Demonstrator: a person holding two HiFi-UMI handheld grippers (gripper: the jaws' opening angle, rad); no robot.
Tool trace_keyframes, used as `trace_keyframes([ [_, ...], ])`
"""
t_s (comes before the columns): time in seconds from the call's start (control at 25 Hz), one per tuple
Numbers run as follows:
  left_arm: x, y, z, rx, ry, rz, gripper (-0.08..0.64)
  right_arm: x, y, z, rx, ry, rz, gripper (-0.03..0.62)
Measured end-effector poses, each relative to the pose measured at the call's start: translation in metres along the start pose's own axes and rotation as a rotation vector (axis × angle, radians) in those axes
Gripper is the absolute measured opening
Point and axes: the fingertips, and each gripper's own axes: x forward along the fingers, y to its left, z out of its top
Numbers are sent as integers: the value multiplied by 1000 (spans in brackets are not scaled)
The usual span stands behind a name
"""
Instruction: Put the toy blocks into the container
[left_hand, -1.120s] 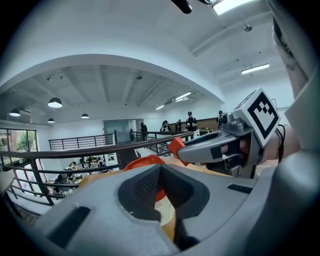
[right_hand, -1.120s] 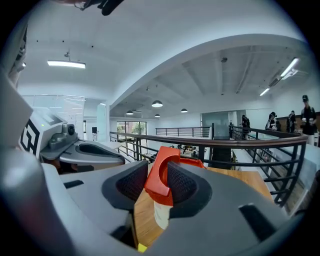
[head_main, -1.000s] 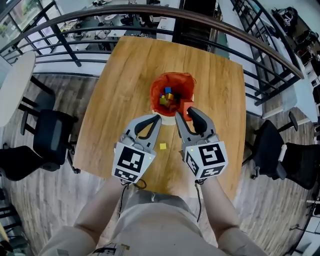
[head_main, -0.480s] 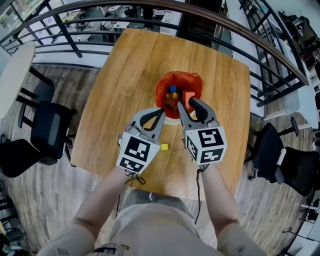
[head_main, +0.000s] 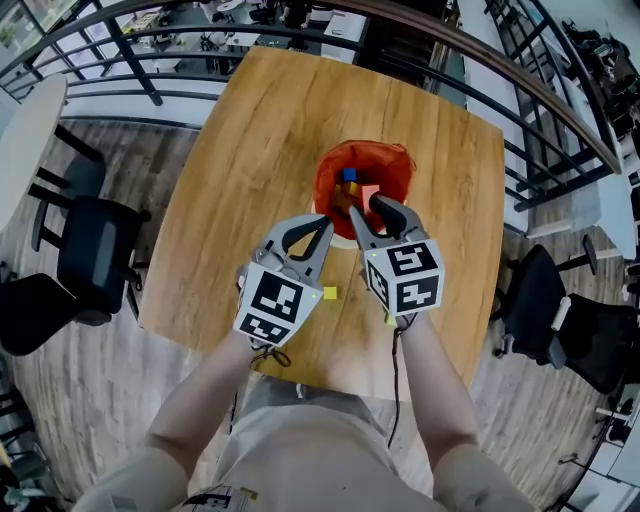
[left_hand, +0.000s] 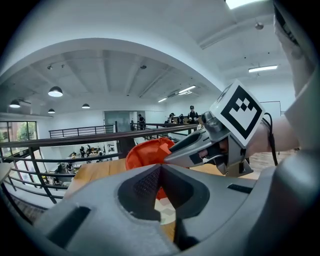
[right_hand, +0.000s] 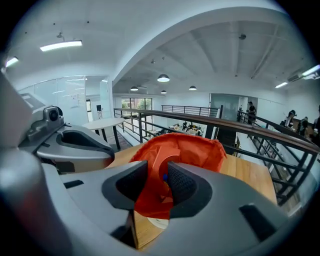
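An orange-red fabric container (head_main: 326, 181) stands mid-table with several coloured blocks inside, a blue one (head_main: 348, 175) on top. My right gripper (head_main: 366, 205) is shut on a red block (head_main: 370, 193) and holds it over the container's near rim. In the right gripper view that red block (right_hand: 154, 192) fills the gap between the pads (right_hand: 182, 182), with the container (right_hand: 197, 150) just behind. My left gripper (head_main: 322, 222) is shut and empty, just left of the right one and short of the container (left_hand: 145, 152). A small yellow block (head_main: 328, 293) lies on the table beneath the grippers.
The wooden table (head_main: 260, 150) is ringed by a curved railing (head_main: 480, 40). A black chair (head_main: 90, 260) stands at the left and another (head_main: 560, 320) at the right. The container sits on a pale round base (head_main: 338, 240).
Both grippers have moved forward and down toward the container. The right one carried the red block from the table side of the rim to over the container's opening.
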Motion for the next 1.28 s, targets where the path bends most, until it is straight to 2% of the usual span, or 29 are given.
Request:
trace_keyframes([
  [0.48, 5, 0, -11, 0, 23, -30, 12, 18, 5, -44, -14, 212, 52, 129],
  [1.0, 8, -3, -13, -5, 31, -41, 12, 24, 5, -49, -25, 231, 62, 130],
  [1.28, 9, -5, -19, -11, 48, -45, 12, 25, 4, -53, -9, 218, 48, 163],
])
